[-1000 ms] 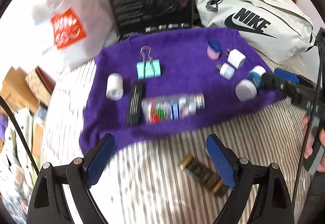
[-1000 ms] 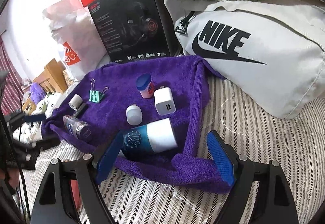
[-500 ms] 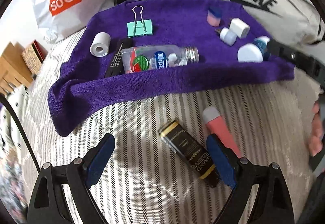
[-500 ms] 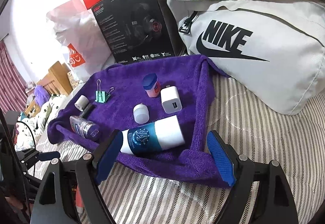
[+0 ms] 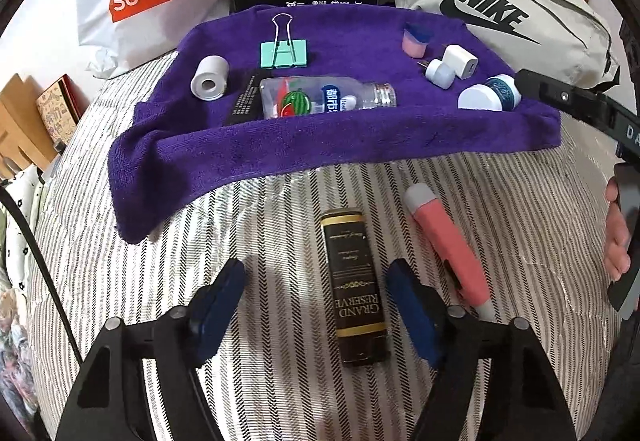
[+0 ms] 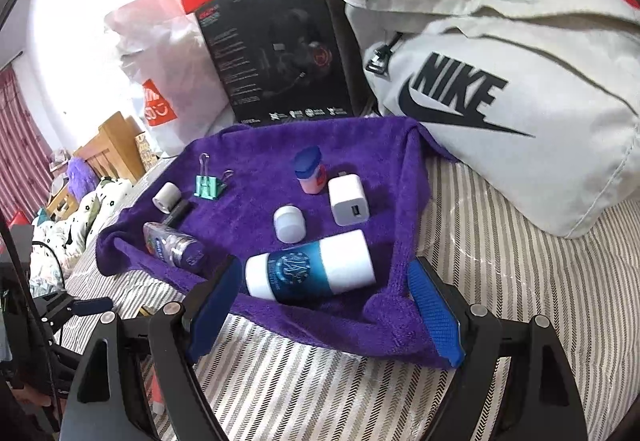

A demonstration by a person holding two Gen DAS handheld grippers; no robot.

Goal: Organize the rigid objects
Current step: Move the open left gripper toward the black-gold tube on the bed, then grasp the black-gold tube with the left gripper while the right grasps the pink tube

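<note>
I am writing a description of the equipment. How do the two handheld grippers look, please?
Both the left gripper and the right gripper have matte black angular frames with silver screws. Each carries two jaws faced with textured blue pads. A thin black cable runs beside the left one.

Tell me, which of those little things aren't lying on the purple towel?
Two: the black and gold Grand Reserve box and the pink tube beside it. Both lie on the striped bedsheet; everything else small sits on the purple towel.
</note>
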